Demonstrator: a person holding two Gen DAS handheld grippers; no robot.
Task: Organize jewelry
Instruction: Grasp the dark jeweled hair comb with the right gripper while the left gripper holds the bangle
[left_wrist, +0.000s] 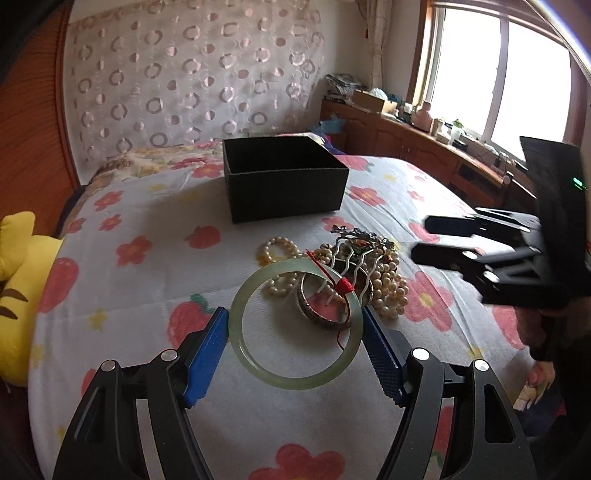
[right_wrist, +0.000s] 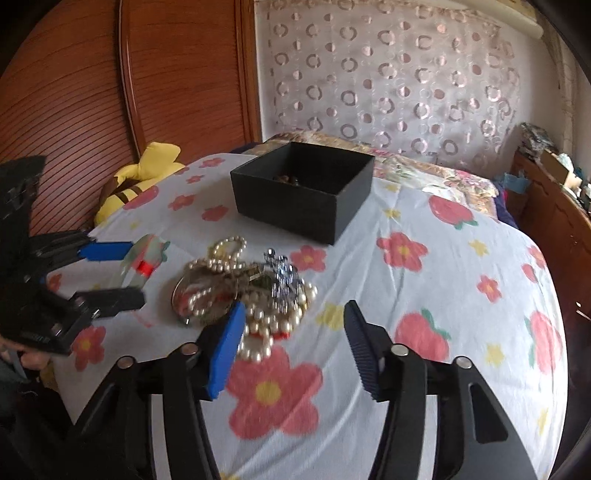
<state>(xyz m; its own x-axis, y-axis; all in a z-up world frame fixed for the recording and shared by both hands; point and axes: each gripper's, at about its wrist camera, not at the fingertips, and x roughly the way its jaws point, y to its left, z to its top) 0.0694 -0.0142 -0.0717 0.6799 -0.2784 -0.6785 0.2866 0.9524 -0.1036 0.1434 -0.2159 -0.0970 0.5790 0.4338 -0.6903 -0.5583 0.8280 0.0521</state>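
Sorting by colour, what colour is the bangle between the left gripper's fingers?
Pale translucent green bangle, clearest in the left wrist view.

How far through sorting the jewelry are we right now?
Early. Something small and dark already lies in the black box. The left gripper holds the pale green jade bangle between its fingers. The right gripper is open, empty. The pearl strands, silver hair comb and silver bangle remain.

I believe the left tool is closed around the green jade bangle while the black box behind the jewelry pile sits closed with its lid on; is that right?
Not quite: the black box is open, with no lid on it, as the right wrist view shows. The left tool does grip the green jade bangle.
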